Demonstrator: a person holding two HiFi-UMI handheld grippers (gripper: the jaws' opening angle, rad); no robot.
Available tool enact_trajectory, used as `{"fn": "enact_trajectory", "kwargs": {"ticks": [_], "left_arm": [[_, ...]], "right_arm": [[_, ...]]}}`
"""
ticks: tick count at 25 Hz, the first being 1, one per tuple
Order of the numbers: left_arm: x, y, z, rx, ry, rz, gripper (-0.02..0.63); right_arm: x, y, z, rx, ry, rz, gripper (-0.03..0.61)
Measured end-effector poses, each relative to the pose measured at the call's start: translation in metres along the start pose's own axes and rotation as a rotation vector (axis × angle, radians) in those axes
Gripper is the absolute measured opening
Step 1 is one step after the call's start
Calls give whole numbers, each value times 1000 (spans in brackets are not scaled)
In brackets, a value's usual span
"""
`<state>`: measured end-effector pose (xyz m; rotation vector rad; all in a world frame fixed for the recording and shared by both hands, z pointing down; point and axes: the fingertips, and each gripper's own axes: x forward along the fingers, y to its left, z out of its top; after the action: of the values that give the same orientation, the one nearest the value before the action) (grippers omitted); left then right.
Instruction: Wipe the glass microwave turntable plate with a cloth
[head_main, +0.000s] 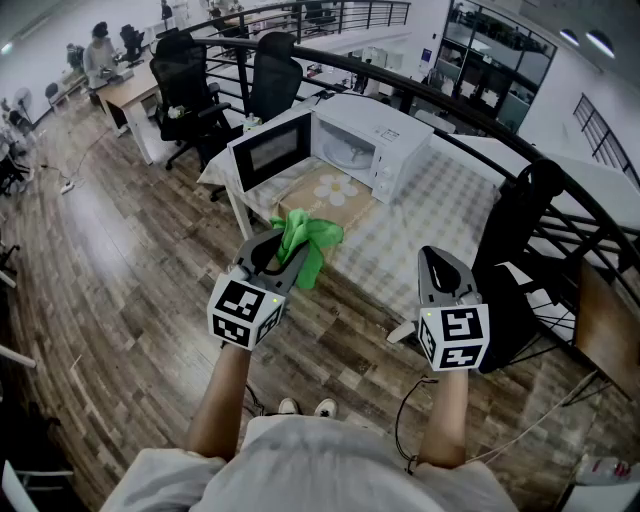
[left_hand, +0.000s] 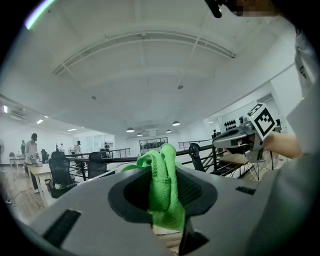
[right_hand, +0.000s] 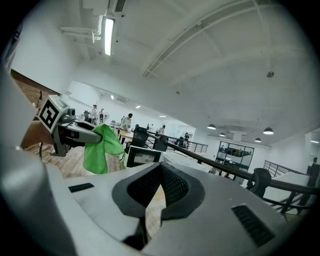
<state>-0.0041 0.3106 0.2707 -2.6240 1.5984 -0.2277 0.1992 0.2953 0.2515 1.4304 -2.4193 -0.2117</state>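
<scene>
A white microwave (head_main: 365, 140) stands on the table with its door (head_main: 272, 150) swung open to the left. A pale round shape (head_main: 347, 155) shows inside the cavity; I cannot tell whether it is the glass plate. My left gripper (head_main: 285, 250) is held in the air before the table's near edge, shut on a bright green cloth (head_main: 308, 242). That cloth (left_hand: 164, 187) hangs bunched between the jaws in the left gripper view. My right gripper (head_main: 437, 262) hovers to the right, shut with nothing in it; its ribbed pads (right_hand: 172, 182) meet.
The table (head_main: 445, 205) has a checked cover, and a daisy-print mat (head_main: 335, 190) lies in front of the microwave. Black office chairs (head_main: 190, 85) stand behind it. A curved black railing (head_main: 560, 190) and another black chair (head_main: 520, 250) are at the right. Wooden floor (head_main: 120, 270) lies below.
</scene>
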Motion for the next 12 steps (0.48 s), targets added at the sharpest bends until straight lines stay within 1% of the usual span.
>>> {"fn": "enact_trajectory", "kwargs": {"ticks": [3, 7, 9, 12], "left_arm": [[3, -2, 1, -12, -7, -7, 130], [11, -2, 1, 1, -7, -2, 130], [15, -2, 0, 8, -6, 3, 130], [23, 0, 0, 11, -11, 12, 130]], "right_arm": [[0, -3, 1, -5, -5, -3, 12], [8, -7, 3, -3, -21, 3, 12], [12, -8, 5, 21, -50, 19, 12], [21, -11, 7, 83, -95, 50, 14]]}}
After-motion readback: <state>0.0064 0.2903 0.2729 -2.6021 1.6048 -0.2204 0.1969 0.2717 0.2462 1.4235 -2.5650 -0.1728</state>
